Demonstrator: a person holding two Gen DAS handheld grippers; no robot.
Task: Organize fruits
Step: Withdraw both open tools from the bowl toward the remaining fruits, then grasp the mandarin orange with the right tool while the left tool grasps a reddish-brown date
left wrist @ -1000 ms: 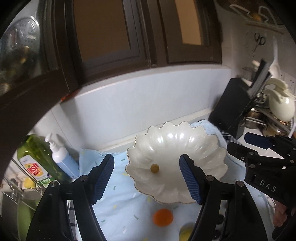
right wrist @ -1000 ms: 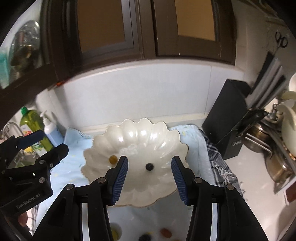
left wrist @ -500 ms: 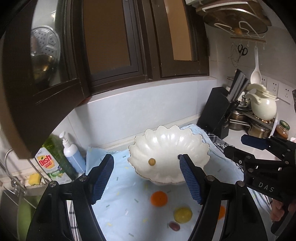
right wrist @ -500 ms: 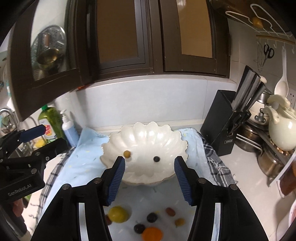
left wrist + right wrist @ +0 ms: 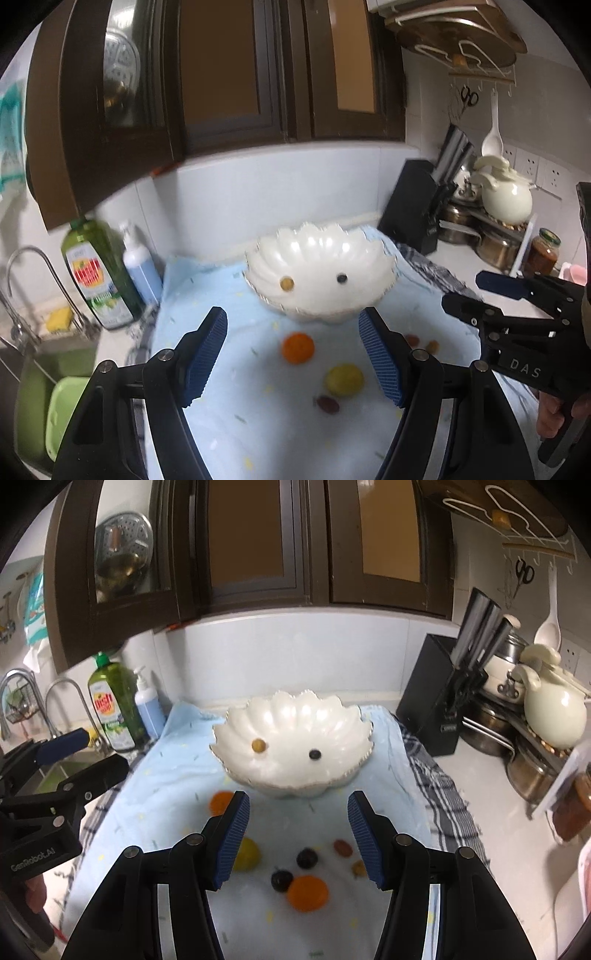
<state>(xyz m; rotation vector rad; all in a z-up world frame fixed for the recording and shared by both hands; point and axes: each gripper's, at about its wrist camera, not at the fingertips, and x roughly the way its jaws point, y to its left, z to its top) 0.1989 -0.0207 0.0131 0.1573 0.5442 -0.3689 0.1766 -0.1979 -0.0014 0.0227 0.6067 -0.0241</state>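
A: Where are the fruits now?

B: Two small ones already lie in the shell bowl [image 5: 295,734]: a yellow-brown berry [image 5: 258,746] on its left side and a dark berry [image 5: 314,754] more to the right. The others lie loose on the blue cloth [image 5: 177,775] in front of the bowl: a near orange [image 5: 307,892], a far orange [image 5: 220,801] partly behind a finger of the tongs, a yellow fruit [image 5: 246,853], two dark plums [image 5: 306,857], a reddish date [image 5: 342,847] and a small olive-coloured one [image 5: 359,867].

A: And the tongs?

B: The right tongs [image 5: 297,840] are wide open and hold nothing. The left tongs [image 5: 293,360] are also wide open and empty, above the cloth.

A: How will the fruits handle?

B: I think they are light, round and smooth, so they can roll or slip out. The oranges look firm; take them across the middle. The plums and small ones are probably soft, so close gently, at the widest part.

A: Is there room?

B: In front of the bowl, yes, the cloth is open. But the near orange and one plum almost touch, so coming down between them is tight. The bowl's scalloped rim looks fragile; go over it, not against it. The knife block [image 5: 436,694] stands well apart on the right, the soap bottles [image 5: 114,709] on the left of the worktop [image 5: 491,794].
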